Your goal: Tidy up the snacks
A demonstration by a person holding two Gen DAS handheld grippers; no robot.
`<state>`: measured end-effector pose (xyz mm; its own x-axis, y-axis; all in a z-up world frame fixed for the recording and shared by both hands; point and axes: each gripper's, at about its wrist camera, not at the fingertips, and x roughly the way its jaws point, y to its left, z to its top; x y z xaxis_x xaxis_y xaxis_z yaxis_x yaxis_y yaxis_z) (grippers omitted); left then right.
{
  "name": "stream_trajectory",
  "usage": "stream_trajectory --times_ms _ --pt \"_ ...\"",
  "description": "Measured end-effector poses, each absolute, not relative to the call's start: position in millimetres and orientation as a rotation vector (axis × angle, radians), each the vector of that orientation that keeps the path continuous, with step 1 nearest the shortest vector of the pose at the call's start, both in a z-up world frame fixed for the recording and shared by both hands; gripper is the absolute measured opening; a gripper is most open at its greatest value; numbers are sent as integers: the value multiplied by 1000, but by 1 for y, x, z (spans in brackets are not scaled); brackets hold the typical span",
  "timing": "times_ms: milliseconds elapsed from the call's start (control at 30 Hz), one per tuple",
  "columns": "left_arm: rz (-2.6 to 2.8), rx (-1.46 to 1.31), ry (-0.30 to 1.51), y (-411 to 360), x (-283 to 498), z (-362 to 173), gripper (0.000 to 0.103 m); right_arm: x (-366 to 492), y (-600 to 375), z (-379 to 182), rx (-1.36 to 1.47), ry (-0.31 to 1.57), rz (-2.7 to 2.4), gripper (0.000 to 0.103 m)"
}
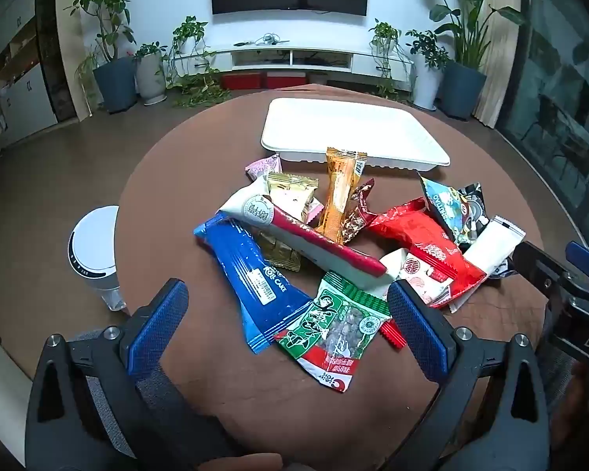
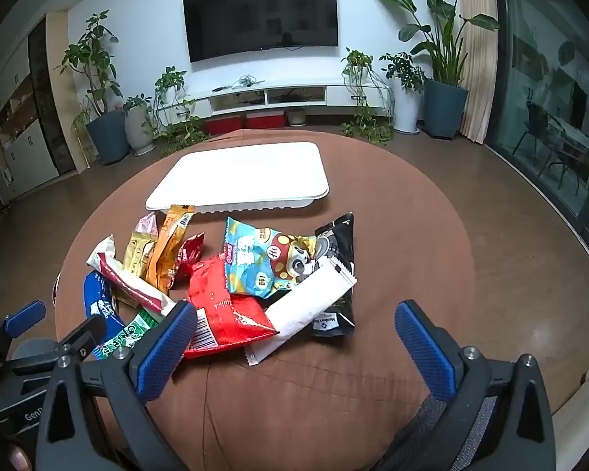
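Hovering tilted down over the brown table point(image 2: 392, 259), the left gripper point(image 1: 286, 314) and right gripper point(image 2: 294, 337) both have jaws spread wide — nothing pinched. White tray point(image 2: 239, 176) at the far side sits bare, while the snack pile point(image 2: 231, 274) lies just in front of it — one orange packet point(image 1: 339, 192) leaning on its rim.

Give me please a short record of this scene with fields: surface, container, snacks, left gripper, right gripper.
surface: round brown table
container: white tray, empty, beyond the pile
snacks: loose pile of packets on the table, none in the tray
left gripper: open, over blue roll cake packet and green packet, holding nothing
right gripper: open, holding nothing
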<state>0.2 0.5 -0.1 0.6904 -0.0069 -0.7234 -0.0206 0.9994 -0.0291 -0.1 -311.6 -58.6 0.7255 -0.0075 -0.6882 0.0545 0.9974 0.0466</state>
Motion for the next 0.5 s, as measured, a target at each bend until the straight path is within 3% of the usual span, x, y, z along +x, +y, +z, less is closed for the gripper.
stream_trajectory --times_ms 500 --pt "38 -33 789 5 3 1 103 7 -305 -71 48 800 -30 103"
